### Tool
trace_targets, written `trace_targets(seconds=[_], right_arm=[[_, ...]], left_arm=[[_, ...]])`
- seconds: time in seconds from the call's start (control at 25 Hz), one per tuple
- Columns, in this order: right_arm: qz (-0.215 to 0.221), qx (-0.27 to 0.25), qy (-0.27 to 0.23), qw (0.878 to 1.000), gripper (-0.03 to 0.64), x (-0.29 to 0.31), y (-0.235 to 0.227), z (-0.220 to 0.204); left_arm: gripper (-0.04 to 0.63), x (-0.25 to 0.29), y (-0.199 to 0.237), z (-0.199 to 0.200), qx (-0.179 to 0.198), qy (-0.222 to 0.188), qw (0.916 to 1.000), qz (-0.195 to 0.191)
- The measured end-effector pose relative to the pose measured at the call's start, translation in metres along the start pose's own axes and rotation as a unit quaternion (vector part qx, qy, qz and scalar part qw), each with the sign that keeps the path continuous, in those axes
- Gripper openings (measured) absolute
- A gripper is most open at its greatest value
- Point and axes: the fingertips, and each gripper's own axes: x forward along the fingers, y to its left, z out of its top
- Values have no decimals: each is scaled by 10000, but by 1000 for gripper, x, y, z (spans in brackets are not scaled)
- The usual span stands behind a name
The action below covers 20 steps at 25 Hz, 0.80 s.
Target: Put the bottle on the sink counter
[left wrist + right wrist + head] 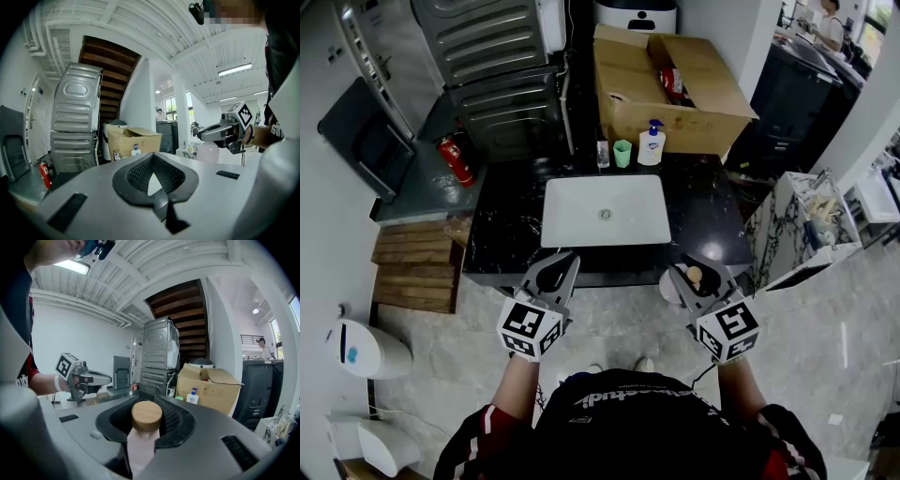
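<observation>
While the bottle hangs in the air short of its spot, step: carry it in over the counter, lower it, let go.
right gripper [698,274]: fingers part-way closed, clamped on the bottle [146,417] at the neck just under the wooden-look cap. The pale pink body hangs below.
left gripper [560,263]: fingers closed tip to tip, nothing in them. It sits level with the right one, near the front edge.
bottle position: roughly upright, at the front edge of the black counter [502,234], right of the sink [581,223], resting on nothing.
target: the bare counter right of the sink looks roomiest. The back strip is taken by the soap dispenser [651,143], green cup [622,153] and cardboard box [703,89].
approach: go forward with the base above the front edge. The base is hidden in the right gripper view, so judge height from the head view.
set-down: hold it vertical, base flat on the stone before the fingers open. With a neck grip the body can swing, so lower slowly.
risk: landing half on the sink rim or counter edge; it would likely tip.
release: open enough to clear the cap, then back straight out.
</observation>
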Motion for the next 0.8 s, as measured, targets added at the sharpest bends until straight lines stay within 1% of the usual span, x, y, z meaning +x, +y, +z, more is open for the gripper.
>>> trace_targets(seconds=[0.44,0.8], right_arm=[[22,11,-6,10000,129,-3,-6,0],[49,-74,-24,10000,129,-20,-34,-6]], left_arm=[[15,5,-6,4,-9,-23,10000,14],[15,28,-31,2,-49,30,10000,80]])
